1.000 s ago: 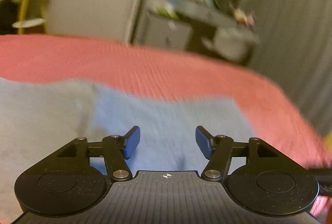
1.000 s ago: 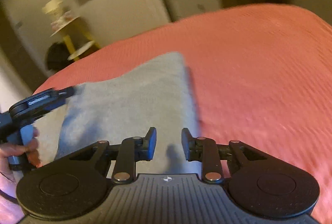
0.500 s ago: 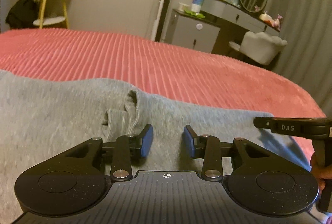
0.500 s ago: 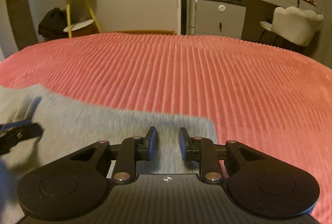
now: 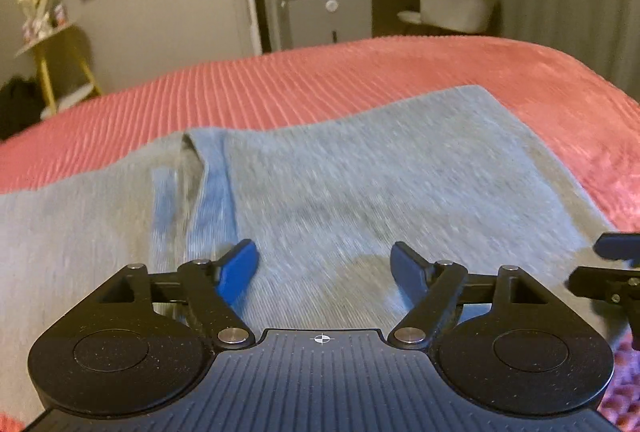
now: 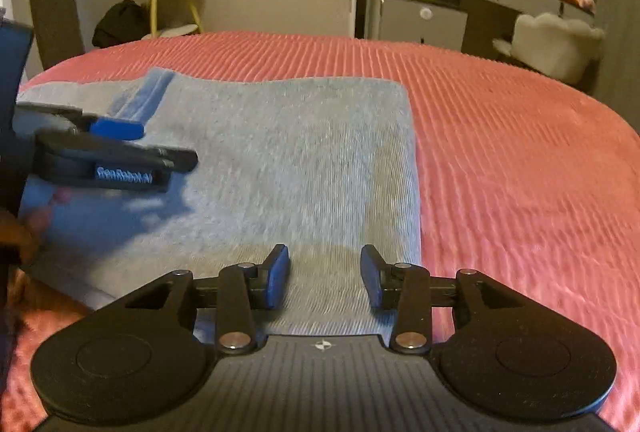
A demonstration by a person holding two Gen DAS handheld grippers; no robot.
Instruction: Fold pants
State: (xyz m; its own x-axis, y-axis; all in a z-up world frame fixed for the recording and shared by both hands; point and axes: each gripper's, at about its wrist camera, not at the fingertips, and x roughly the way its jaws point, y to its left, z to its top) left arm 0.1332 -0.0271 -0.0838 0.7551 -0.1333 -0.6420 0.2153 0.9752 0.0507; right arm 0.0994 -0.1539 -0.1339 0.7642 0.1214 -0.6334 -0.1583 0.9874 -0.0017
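The grey pants are lying flat on the red ribbed bed, folded into a broad panel whose long axis is running left to right across both views. In the right wrist view their right edge is running straight toward the camera, with a squared far corner, and a wide stretch of bare bedcover is lying open beyond it to the right and at the back. In the left wrist view a raised fold is crossing the cloth from front to back, and more grey cloth is spreading leftward past the frame. The left gripper is hovering over the cloth, released, its jaws having just been opening wide with nothing pinched. The right gripper is near the right edge, also released and just opening, only cloth beneath it.
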